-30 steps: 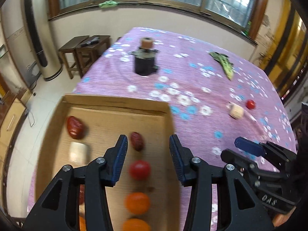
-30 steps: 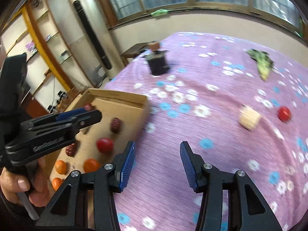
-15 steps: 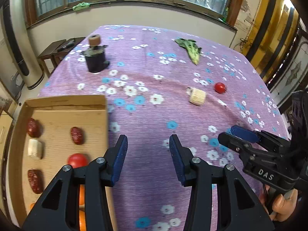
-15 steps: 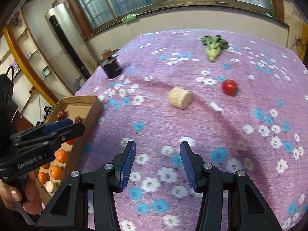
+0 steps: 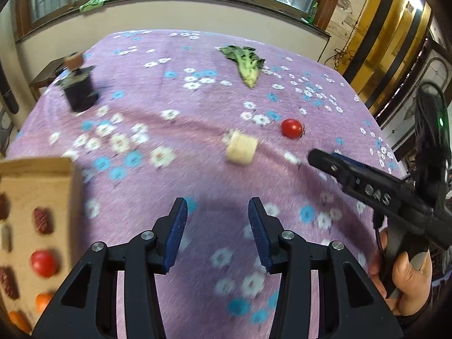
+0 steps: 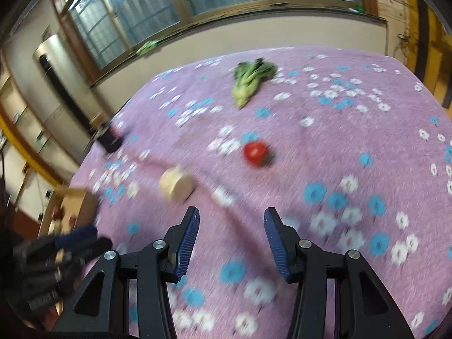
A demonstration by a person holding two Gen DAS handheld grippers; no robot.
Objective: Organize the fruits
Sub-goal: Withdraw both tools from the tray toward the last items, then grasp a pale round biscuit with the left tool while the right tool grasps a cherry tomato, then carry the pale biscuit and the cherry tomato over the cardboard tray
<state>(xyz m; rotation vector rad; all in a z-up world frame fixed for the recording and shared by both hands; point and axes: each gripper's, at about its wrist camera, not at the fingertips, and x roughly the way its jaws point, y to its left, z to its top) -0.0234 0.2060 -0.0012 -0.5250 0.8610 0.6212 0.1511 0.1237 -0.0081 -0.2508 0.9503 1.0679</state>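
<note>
Fruits are lying in two places: several are sitting in the cardboard tray [image 5: 34,175] at the left edge of the left wrist view, and one red tomato [image 6: 255,153] is resting loose on the purple flowered cloth [image 6: 353,147] covering the desk, just above centre in the right wrist view.

Right claw [image 6: 230,243]: its blue-padded jaws are standing apart and holding nothing. It is hovering over the cloth at the lower centre of its frame, with the tomato above the gap and slightly to the right. A pale cylindrical piece [image 6: 176,183] is lying at the upper left of the claw, near the tomato but not touching it.

Left claw [image 5: 217,234]: its jaws are likewise standing apart and holding nothing, over bare cloth at the lower centre of its frame. The tray is sitting to its left, carrying dark red dates, a red tomato and orange fruits.

Further out, a leafy green vegetable [image 6: 250,80] is lying in the upper centre, and a dark pot [image 5: 79,90] is standing at the upper left of the left wrist view.

Step in hand, as a judgement: the claws are reaching for a loose item. The next move is calling for lining the open jaws on either side of the tomato, lowering to the cloth, then closing gently, since a round fruit is likely to roll.
</note>
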